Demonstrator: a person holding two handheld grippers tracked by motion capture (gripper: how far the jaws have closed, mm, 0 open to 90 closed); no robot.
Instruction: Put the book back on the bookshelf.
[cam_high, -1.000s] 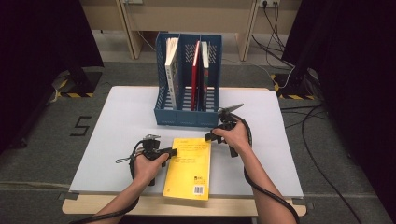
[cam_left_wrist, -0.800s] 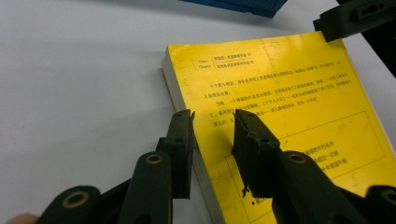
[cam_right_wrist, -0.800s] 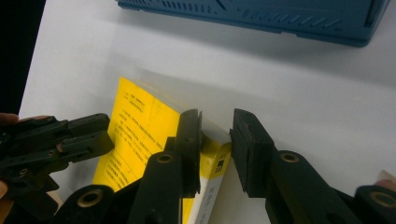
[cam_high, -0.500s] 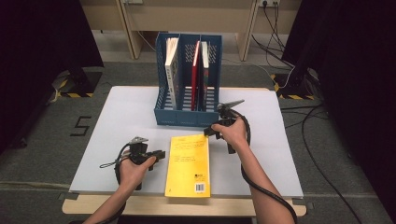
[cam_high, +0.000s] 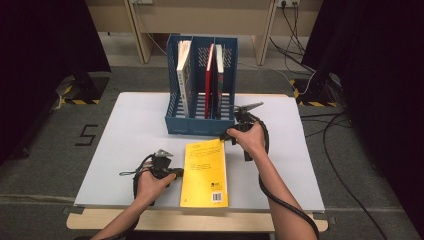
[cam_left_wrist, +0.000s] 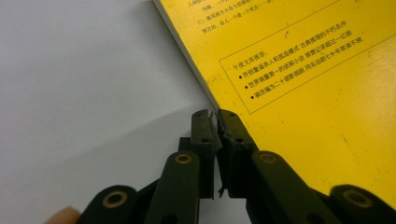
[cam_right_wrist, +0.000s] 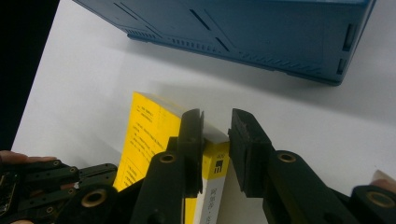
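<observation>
Yellow paperback (cam_high: 204, 172) flat on surface (cam_high: 125, 145) before blue file rack (cam_high: 200, 117) | we judge it light, flexible, slick-covered | right tool (cam_right_wrist: 215, 140) open astride spine corner, best hold | left tool (cam_left_wrist: 215, 140) closed at left edge.

High view overhead; both gripper views close, sharing yellow book (cam_high: 204, 172)

The yellow book (cam_left_wrist: 317, 70) carries lines of black Chinese print on its cover; in the left gripper view a thin-lined box holds a heading and three bulleted lines, though the characters are too small to read with certainty. A barcode (cam_high: 216, 185) sits near the book's lower corner in the high view, its digits unreadable. On the floor (cam_high: 45, 150) left of the desk, a large dark "5" (cam_high: 88, 135) is marked.
</observation>
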